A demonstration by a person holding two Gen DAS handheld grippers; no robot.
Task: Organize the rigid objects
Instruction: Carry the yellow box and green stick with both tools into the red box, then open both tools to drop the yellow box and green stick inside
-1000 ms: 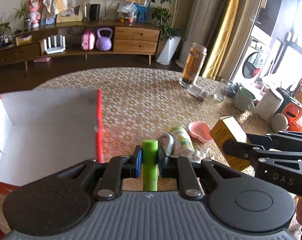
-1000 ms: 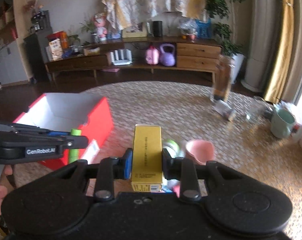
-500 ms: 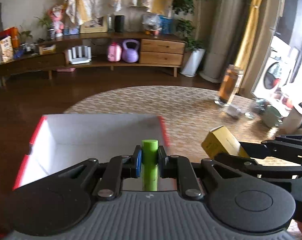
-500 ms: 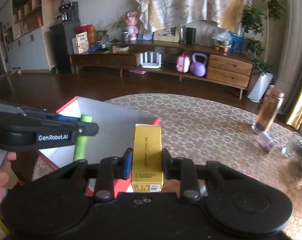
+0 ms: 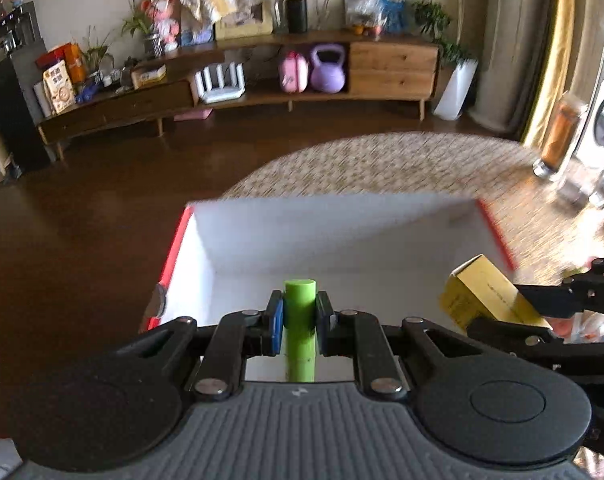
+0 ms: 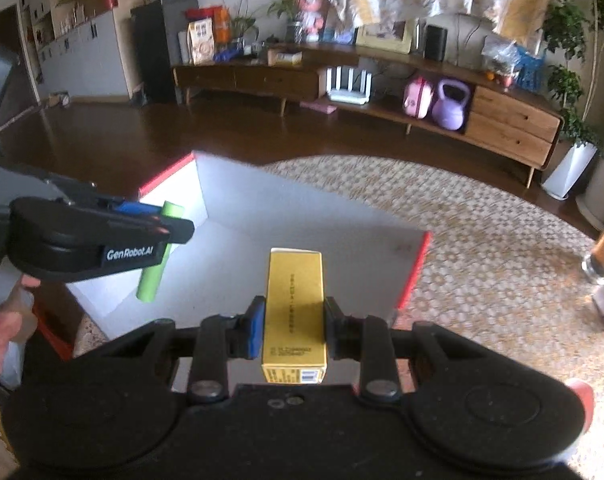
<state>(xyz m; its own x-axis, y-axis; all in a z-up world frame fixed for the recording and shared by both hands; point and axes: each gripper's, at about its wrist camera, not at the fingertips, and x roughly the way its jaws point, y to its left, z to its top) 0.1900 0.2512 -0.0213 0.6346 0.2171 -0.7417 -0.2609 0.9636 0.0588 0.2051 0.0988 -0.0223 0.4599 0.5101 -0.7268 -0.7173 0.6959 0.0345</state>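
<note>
Living room backdrop — long wooden sideboard [image 5: 237,92] across the upper frame, dark floor, woven round rug [image 6: 482,248] lower right. On the rug sits the open box [image 5: 197,264], red outside, white inside, nothing visible in it.

We hold one item per gripper. Left gripper [image 5: 299,320]: jaws pinched tight on the green cylinder [image 5: 299,300], which stands upright between the blue pads, top poking above them. In the left wrist view it sits centre-low, over the box's near edge. In the right wrist view the same cylinder shows at mid-left, tilted, hanging over the box's left corner.

Right gripper [image 6: 291,326]: jaws closed on the yellow carton [image 6: 293,312], gripped across its narrow sides near its lower half, long axis pointing away from us, over the box's near wall. In the left wrist view the carton is at the right edge, by the box's right wall.

Handling, as we judge it — cylinder looks stiff, light and smooth, so it could slide or roll; mid-body grip is right, and it wants a low release. Carton looks like light cardboard: rigid enough, but the sides may dent under hard squeeze; flat faces give good purchase. Neither seems fragile.

Both items look ready to drop in.
</note>
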